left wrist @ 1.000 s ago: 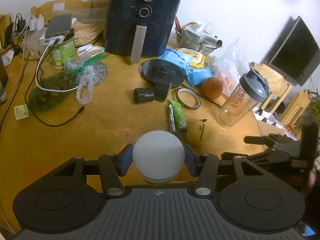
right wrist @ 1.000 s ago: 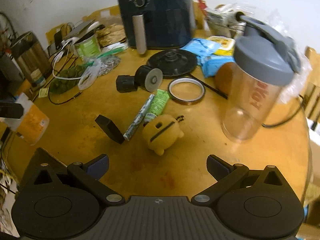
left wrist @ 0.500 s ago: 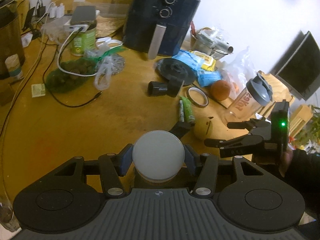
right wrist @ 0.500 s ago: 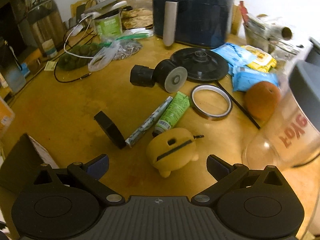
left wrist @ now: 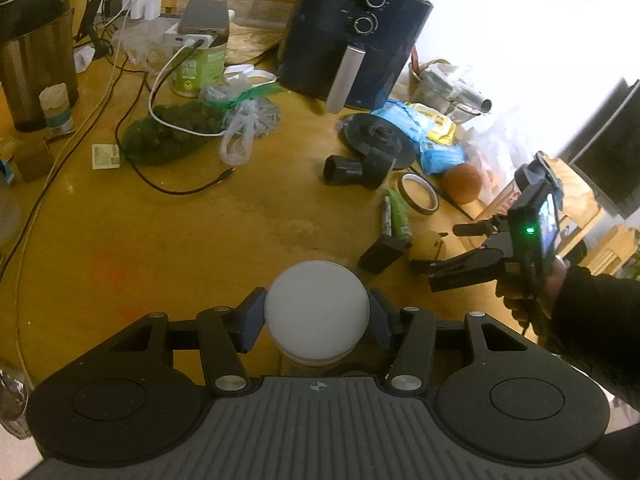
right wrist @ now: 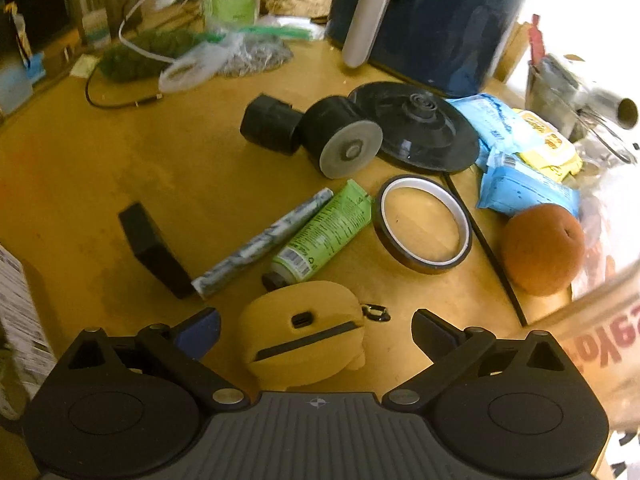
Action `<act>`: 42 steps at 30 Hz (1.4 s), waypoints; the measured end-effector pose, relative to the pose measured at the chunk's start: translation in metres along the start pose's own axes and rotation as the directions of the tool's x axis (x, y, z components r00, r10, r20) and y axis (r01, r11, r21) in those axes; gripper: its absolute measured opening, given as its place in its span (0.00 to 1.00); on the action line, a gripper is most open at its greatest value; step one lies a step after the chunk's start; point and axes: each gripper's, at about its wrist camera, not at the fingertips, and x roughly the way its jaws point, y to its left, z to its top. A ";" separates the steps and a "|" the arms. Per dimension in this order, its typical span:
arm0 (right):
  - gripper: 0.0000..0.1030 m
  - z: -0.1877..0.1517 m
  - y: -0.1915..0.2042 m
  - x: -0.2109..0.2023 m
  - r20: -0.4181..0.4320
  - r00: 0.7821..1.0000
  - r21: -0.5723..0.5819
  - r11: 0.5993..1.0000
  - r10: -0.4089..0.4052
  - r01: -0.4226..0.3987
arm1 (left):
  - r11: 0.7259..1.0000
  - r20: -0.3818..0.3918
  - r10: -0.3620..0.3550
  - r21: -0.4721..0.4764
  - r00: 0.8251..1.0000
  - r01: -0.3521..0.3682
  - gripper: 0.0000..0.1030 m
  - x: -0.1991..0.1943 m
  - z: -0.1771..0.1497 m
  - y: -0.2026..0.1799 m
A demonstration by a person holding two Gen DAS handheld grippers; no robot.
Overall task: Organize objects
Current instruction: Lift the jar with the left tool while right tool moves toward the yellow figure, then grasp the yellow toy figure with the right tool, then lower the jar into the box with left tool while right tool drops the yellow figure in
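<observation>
A: What is the setting?

B: A round wooden bench (left wrist: pixel 168 248) against a pale wall, crowded with things. The biggest is a dark blue air fryer (left wrist: pixel 352 36) at the back, with a steel bin (left wrist: pixel 36 52) off at the left edge.

A: And in the middle?

B: A black round base (right wrist: pixel 416 128) lies flat in front of the fryer, and a black roller (right wrist: pixel 316 132) lies on its side just beside it. To the right are blue packets (right wrist: pixel 516 176), an orange (right wrist: pixel 542 248) and the clear wall of a shaker bottle (right wrist: pixel 600 344) with red lettering.

A: What does the left one hold?

B: The left tongs (left wrist: pixel 317 314) are clamped on a jar with a white lid (left wrist: pixel 317 308), one pad on each side of it, held above the bench near its front edge.

A: And the right?

B: The right tongs (right wrist: pixel 316 330) stand wide apart, pointing down at a yellow case (right wrist: pixel 304 340) that lies on the bench between the two fingers. Neither pad touches it. In the left view a hand (left wrist: pixel 532 292) in a dark sleeve holds that tool.

A: Smaller things?

B: A ring of tape (right wrist: pixel 424 224) lies flat just past the case, a green tube (right wrist: pixel 324 232) and a patterned pen (right wrist: pixel 264 240) lie side by side left of it, and a small black box (right wrist: pixel 152 248) stands at the pen's near end.
</observation>
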 end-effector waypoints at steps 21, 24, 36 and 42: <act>0.71 0.003 -0.001 0.006 -0.057 0.996 0.101 0.993 0.067 -0.061 | 0.999 0.014 0.036 -0.023 0.999 -0.036 0.51 0.002 0.010 0.001; 0.71 -0.001 -0.002 -0.006 -0.036 0.997 0.130 0.989 0.072 -0.067 | 0.999 0.010 0.040 -0.007 0.999 -0.040 0.51 0.005 0.013 -0.001; 0.71 -0.015 0.000 -0.063 0.067 0.996 0.243 0.967 0.061 -0.076 | 0.997 -0.008 0.005 0.072 1.000 -0.004 0.51 0.013 0.018 -0.014; 0.71 -0.023 -0.002 -0.094 0.104 0.994 0.310 0.949 0.031 -0.063 | 0.993 -0.017 -0.025 0.115 1.000 0.026 0.51 0.015 0.019 -0.022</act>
